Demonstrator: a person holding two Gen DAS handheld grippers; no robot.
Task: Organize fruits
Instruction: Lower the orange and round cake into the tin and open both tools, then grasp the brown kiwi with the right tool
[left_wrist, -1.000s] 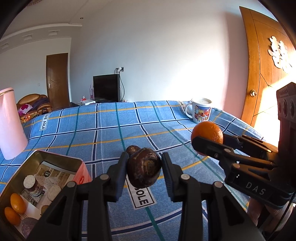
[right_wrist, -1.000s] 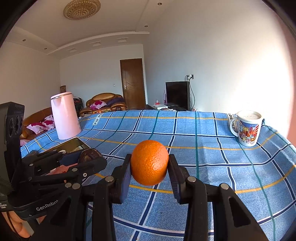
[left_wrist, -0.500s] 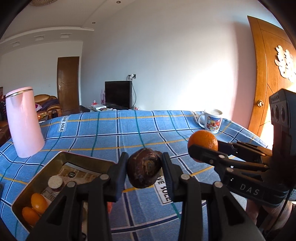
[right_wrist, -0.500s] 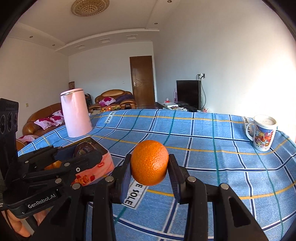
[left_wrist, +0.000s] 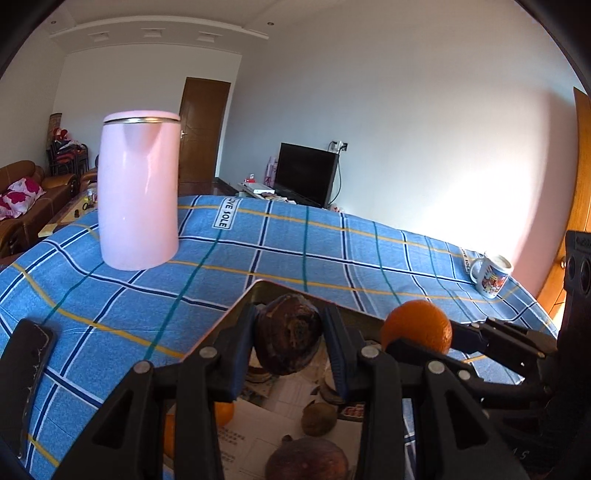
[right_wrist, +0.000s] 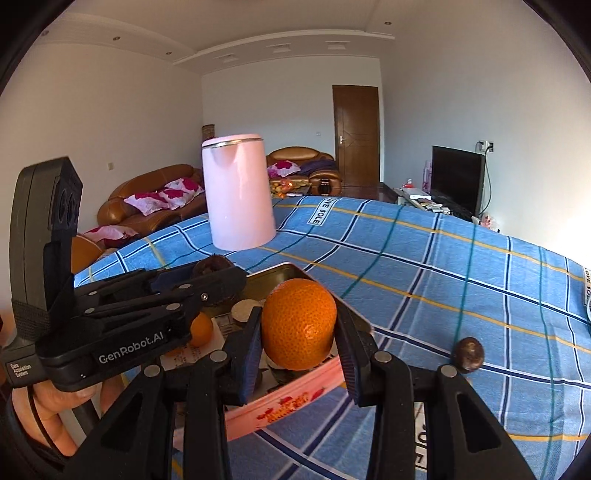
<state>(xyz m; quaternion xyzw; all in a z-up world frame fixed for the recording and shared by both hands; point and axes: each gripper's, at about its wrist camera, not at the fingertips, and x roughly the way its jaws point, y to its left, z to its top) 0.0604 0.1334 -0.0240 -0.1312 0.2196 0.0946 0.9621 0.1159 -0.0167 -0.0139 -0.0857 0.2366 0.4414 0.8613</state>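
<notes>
Left wrist: your left tongs (left_wrist: 288, 341) pinch a dark brown fruit (left_wrist: 288, 338) above the tin (left_wrist: 243, 301).
Right wrist: right tongs (right_wrist: 298, 330) pinch the orange (right_wrist: 298, 328) over the tin's near wall; releasing now risks it bouncing off.

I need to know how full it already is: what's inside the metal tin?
The tin holds small orange fruits, two dark brown fruits, a round lid-like piece and printed paper lining. Both grippers and their fruit cover the rest.

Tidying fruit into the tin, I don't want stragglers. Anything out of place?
One small dark fruit lies alone on the tablecloth, right of the tin, outside it. Nothing looks spilled or damaged.
</notes>
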